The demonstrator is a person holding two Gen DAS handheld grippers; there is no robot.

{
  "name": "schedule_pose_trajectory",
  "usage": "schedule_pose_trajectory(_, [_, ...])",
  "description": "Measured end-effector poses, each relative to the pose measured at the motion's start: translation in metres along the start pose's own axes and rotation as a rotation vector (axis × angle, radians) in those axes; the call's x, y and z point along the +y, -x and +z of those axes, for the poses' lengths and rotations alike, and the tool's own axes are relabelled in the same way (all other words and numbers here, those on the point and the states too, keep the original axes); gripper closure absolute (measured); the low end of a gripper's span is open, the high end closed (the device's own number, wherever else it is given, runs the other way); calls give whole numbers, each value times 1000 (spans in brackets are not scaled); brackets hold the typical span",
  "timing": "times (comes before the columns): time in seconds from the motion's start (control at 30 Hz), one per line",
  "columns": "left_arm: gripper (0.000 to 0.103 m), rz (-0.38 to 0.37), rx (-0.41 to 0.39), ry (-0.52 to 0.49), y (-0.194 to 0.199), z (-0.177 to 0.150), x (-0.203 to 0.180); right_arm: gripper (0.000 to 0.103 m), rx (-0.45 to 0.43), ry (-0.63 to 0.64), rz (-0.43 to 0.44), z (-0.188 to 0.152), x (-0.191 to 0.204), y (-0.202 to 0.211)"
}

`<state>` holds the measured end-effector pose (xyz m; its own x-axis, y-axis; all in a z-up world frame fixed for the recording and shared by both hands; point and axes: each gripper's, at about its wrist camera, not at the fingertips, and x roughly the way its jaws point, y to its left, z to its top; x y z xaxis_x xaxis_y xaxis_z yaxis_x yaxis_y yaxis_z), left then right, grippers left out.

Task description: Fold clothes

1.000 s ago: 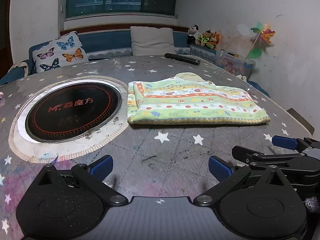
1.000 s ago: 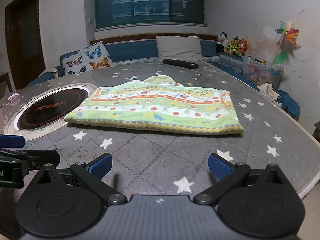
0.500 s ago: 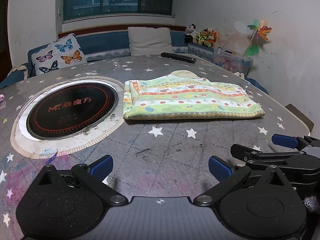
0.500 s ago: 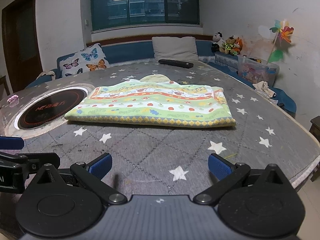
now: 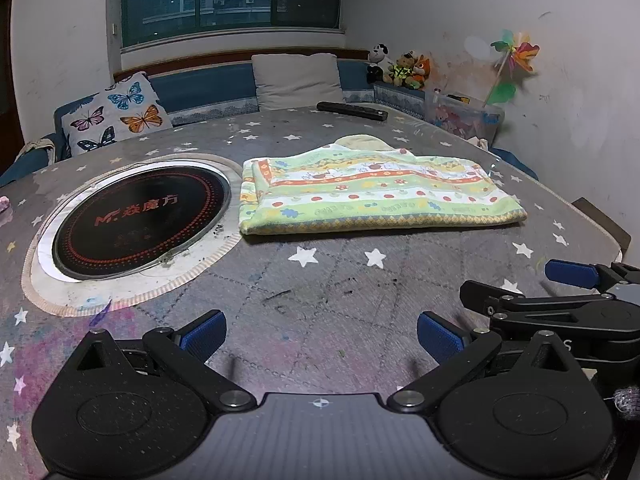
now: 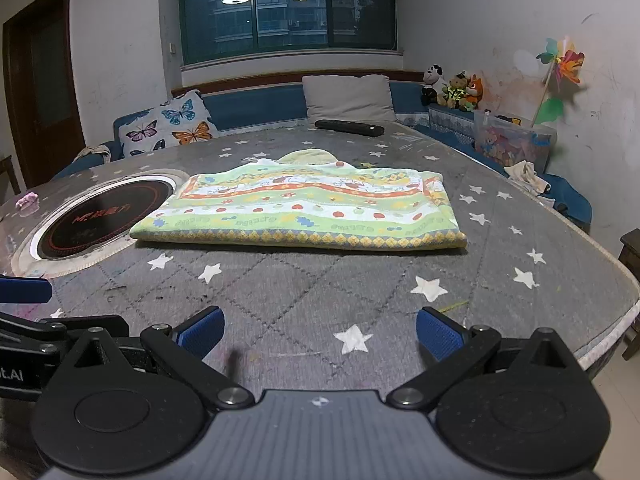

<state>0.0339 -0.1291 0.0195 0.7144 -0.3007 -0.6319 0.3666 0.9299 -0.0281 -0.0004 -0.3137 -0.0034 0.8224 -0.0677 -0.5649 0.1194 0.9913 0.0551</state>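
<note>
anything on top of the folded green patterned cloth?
Nothing rests on the folded green patterned cloth. A pale yellow flap pokes out behind it; inner layers are hidden.

folded garment [image 5: 372,194] [image 6: 308,208]: light green w/ orange, white & yellow bands, small fruit/mushroom prints, diamond-pattern hem along near edge. lies flat as a wide rectangle, several layers stacked, fold on its left end in left wrist view. pale yellow bit pokes out at far edge. sits mid-desk, just beside round black cooktop.
</note>
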Motion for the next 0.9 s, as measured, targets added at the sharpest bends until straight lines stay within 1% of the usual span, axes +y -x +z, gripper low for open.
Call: schedule_pose_trajectory(0.9, [0,2,-6,-13,0,-1,-3,0,-6,3,-1,0,1,1])
